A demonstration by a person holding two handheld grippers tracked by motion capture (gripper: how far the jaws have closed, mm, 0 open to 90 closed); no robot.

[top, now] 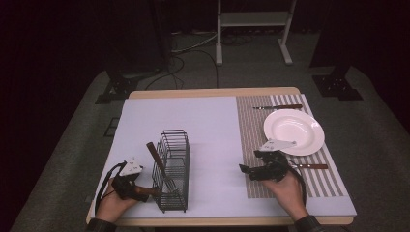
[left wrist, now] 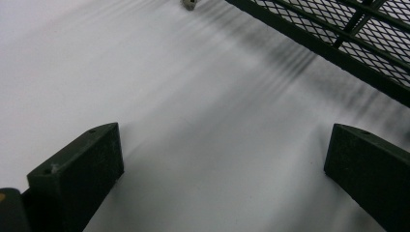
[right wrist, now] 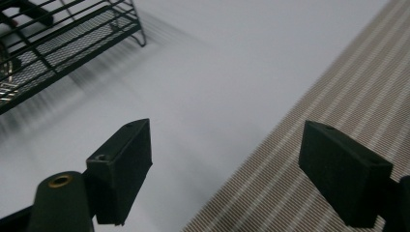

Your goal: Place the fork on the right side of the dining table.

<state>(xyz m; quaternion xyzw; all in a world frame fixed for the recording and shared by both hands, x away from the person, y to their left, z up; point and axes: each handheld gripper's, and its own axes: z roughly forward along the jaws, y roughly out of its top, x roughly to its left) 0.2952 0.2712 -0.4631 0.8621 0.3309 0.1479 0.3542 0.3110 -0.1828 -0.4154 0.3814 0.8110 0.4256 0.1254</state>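
The right gripper is held in the person's right hand just in front of the near left edge of the striped placemat, its tip pointing left toward the wire basket. In the right gripper view its jaws stand wide apart with nothing between them; one jaw hangs over the white table cover and the other over the placemat's stripes, with the basket's corner at the upper left.

The left gripper sits in the left hand, just left of the basket's near end. In the left gripper view its jaws are also apart and empty, above the bare white cover, with the basket's mesh wall crossing the upper right.

The basket stands upright on the white cover, left of the placemat. A brown-handled utensil leans in it, handle sticking up and out toward the left.

On the placemat, well to the right of the basket, lies a white plate. A knife with a brown handle lies just behind the plate, and another brown-handled utensil lies just in front of it, close to the right gripper.
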